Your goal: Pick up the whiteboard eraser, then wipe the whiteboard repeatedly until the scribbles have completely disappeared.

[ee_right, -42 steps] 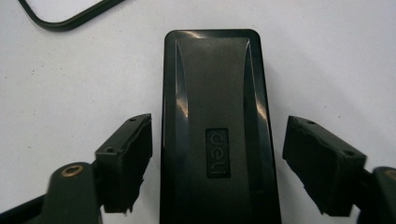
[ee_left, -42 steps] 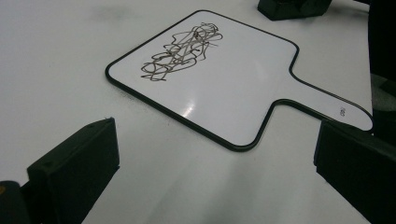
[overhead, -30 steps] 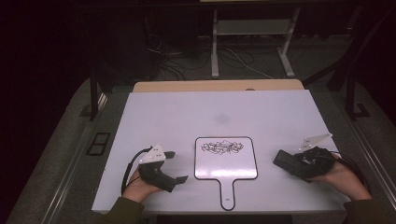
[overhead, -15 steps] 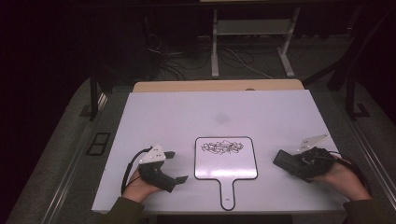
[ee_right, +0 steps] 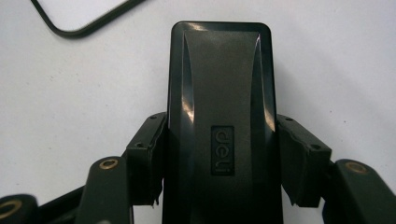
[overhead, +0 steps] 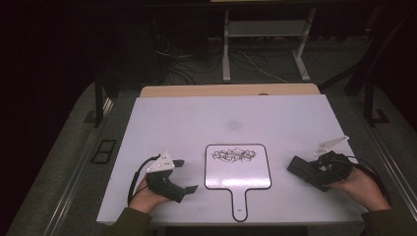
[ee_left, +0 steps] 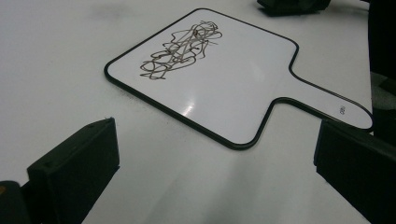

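Right tongs [ee_right: 219, 177] clamp a black eraser block [ee_right: 219, 93] by its long sides, low over the counter [overhead: 196, 118] right of the scribbled paddle whiteboard [overhead: 238, 167]. Eraser looks light, rigid, glossy, likely slippery; the mid-body grip suits it. Left tongs [ee_left: 210, 163] gape empty beside the board.

White table [overhead: 196, 123] — a wooden board [overhead: 226, 90] at its far edge, cables [overhead: 255, 61] beyond.

The place looked like a lab or a recording room, not a home. A plain white table [overhead: 226, 118] stood alone under bright light, and the room around it was dark. Behind the table, loose cables [overhead: 196, 61] lay on a grey carpet floor [overhead: 59, 162], beside the metal legs of a stand [overhead: 263, 44]. Black frame posts [overhead: 101, 98] stood at the sides.
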`<state>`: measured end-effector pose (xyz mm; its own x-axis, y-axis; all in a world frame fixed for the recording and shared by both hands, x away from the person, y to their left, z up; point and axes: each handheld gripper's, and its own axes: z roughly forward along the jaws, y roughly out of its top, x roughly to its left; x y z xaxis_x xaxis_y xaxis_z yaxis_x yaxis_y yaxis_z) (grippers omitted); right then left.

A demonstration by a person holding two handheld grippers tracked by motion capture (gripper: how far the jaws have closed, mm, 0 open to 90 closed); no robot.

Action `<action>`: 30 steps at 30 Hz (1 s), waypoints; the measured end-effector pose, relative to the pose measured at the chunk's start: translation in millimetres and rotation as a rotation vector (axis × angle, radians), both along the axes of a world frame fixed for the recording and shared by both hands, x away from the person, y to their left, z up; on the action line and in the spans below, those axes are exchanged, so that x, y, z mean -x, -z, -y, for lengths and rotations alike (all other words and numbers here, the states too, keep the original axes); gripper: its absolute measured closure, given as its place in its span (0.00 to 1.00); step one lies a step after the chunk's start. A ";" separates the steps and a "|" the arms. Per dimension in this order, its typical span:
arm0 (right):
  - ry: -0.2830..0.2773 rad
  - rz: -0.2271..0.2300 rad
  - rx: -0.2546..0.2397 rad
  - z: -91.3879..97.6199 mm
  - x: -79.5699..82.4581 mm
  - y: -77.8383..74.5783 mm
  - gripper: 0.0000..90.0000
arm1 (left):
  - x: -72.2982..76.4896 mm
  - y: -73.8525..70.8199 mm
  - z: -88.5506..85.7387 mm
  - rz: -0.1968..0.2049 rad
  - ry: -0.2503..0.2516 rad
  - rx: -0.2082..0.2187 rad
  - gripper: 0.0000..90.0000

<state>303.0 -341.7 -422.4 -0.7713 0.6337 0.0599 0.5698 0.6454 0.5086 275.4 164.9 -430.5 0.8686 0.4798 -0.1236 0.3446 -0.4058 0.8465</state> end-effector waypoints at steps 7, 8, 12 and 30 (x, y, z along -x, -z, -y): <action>0.010 0.000 -0.031 -0.3 -0.7 -3.8 0.43 | 0.1 -0.1 -0.1 0.001 0.003 -0.004 0.00; 0.010 -0.002 -0.040 -0.3 -1.2 -5.1 0.43 | 0.1 -0.2 -0.1 0.003 0.004 -0.006 0.00; 0.012 0.005 -0.066 -1.0 -2.5 -8.9 0.43 | 0.1 -0.1 0.1 0.001 0.002 -0.003 0.00; -0.009 0.026 -0.118 -23.2 -11.7 -26.4 0.43 | 0.0 -0.1 1.4 0.004 0.002 -0.008 0.00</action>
